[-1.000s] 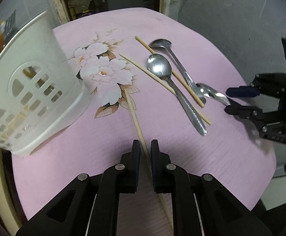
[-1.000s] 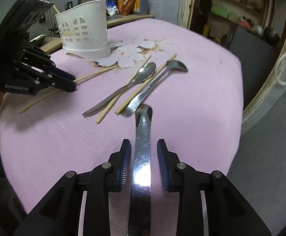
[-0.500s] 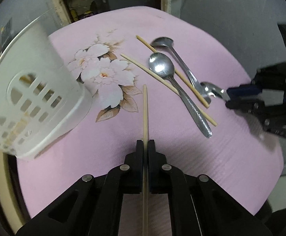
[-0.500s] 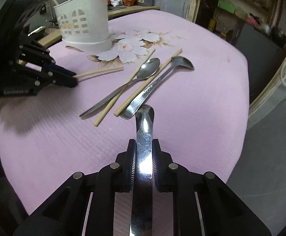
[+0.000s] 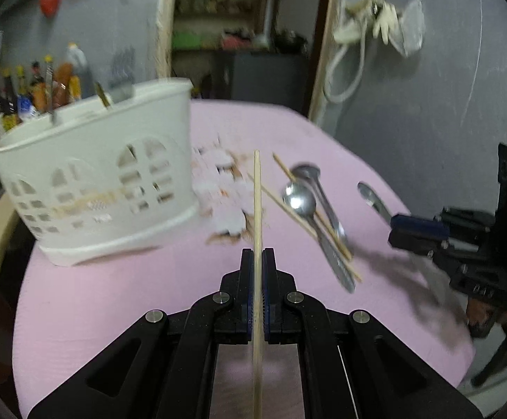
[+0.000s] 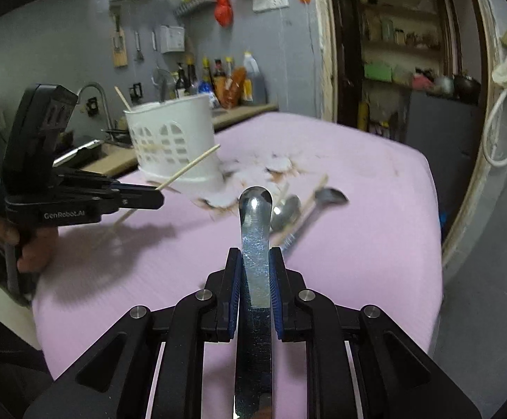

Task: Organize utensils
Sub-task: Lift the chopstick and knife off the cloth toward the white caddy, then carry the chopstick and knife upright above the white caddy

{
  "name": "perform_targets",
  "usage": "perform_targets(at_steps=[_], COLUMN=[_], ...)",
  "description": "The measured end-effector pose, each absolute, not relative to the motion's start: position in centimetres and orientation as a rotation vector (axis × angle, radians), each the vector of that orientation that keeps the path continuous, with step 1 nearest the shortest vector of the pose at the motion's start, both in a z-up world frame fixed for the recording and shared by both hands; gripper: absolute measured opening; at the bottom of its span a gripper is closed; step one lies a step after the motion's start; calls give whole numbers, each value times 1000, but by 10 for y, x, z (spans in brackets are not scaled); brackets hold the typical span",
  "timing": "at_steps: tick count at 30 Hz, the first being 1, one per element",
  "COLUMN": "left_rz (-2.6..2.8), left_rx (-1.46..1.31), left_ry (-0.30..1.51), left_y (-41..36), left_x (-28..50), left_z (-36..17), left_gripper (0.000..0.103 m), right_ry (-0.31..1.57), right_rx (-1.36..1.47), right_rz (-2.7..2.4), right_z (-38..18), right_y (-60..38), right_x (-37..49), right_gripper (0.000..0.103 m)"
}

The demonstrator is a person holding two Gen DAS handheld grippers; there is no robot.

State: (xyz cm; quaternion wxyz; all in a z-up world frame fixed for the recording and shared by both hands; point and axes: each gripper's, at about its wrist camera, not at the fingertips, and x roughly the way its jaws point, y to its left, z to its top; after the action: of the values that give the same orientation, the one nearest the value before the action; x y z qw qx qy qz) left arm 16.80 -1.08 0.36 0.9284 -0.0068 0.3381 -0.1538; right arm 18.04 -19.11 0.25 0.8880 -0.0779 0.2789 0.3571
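My left gripper (image 5: pixel 257 255) is shut on a wooden chopstick (image 5: pixel 257 202), lifted off the pink tablecloth (image 5: pixel 114 296) and pointing forward beside the white utensil basket (image 5: pixel 96 181). My right gripper (image 6: pixel 255 258) is shut on the handle of a steel spoon (image 6: pixel 255 216), also raised above the cloth. On the cloth lie two more spoons (image 5: pixel 300 199) crossed by two chopsticks (image 5: pixel 288 213). In the right wrist view the left gripper (image 6: pixel 148 197) holds its chopstick (image 6: pixel 190 166) in front of the basket (image 6: pixel 173 139). The right gripper (image 5: pixel 417 232) shows at the left wrist view's right side.
The basket holds a chopstick and some utensils. Behind it a counter carries bottles (image 6: pixel 225 80) and a sink tap (image 6: pixel 96 94). Grey walls, a doorway with shelves (image 6: pixel 393 52) and a hanging cable (image 6: pixel 501 122) surround the table. A hand (image 6: pixel 26 244) grips the left gripper's handle.
Both grippers closed, the left on the chopstick, the right on the spoon's handle. Both then lifted their utensils off the cloth and tilted up, bringing the walls into view.
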Motion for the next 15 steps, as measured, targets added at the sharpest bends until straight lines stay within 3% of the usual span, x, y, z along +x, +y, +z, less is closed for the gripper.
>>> perform_targets(at_steps=[15], left_rz=[-262], left_rx=[-184], left_ry=[319], left_y=[36], left_x=[154], left_z=[79], left_gripper=[2], right_ry=[269], right_rx=[18], right_rz=[838], right_z=[66], right_y=[-148], right_x=[187], right_gripper=[13])
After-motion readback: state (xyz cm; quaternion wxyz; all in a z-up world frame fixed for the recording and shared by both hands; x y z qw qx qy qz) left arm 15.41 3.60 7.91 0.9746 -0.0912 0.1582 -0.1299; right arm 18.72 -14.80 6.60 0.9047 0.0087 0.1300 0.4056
